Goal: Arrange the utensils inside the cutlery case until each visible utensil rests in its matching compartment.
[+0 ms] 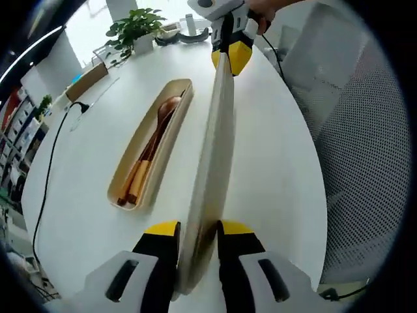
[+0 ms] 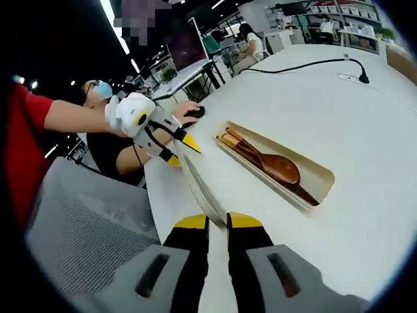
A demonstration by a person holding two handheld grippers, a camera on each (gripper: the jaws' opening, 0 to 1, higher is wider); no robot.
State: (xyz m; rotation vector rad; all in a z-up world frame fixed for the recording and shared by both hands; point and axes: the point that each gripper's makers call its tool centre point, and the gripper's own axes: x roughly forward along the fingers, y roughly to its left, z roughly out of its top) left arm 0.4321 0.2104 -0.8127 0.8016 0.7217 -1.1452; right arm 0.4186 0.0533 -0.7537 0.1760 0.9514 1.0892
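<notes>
Case [image 1: 151,151] lies open on the white table [image 1: 273,169], left of the left gripper [image 1: 197,229]. Wooden spoon [image 1: 166,111] and chopsticks [image 1: 139,175] sit inside it, side by side. Lid [image 1: 212,163] is held edge-on above the table: left gripper pinches the near end, right gripper [image 1: 232,57] pinches the far end. In the right gripper view, the right gripper [image 2: 217,222] clamps the lid [image 2: 199,182], with the case [image 2: 277,163] to its right. Potted plant [image 1: 133,29] stands at the table's far edge.
</notes>
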